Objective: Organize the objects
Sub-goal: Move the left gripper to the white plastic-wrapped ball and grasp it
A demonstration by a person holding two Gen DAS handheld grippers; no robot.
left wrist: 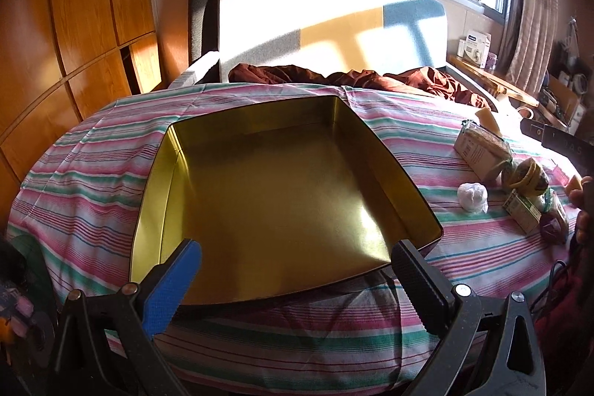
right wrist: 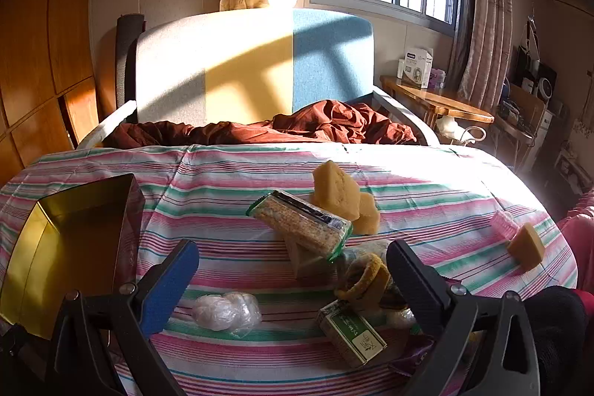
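Observation:
An empty gold tin box [left wrist: 282, 195] lies on the striped bedsheet [left wrist: 92, 158], right before my open left gripper [left wrist: 295, 253]; it also shows at the left of the right wrist view [right wrist: 70, 240]. My open, empty right gripper [right wrist: 293, 255] hovers over a pile of items: a cracker packet [right wrist: 302, 223], a white plastic-wrapped ball [right wrist: 224, 312], a green-and-white small box [right wrist: 351, 334], yellow sponge pieces [right wrist: 336, 193] and a wrapped yellow-brown item [right wrist: 365, 279]. The same pile shows at the right of the left wrist view [left wrist: 516, 177].
A brown blanket [right wrist: 326, 127] lies bunched at the headboard [right wrist: 252, 62]. Another sponge wedge [right wrist: 525, 245] and a pink item [right wrist: 503, 223] sit near the bed's right edge. A wooden side table [right wrist: 438, 101] stands right; wooden wardrobe [left wrist: 74, 25] left.

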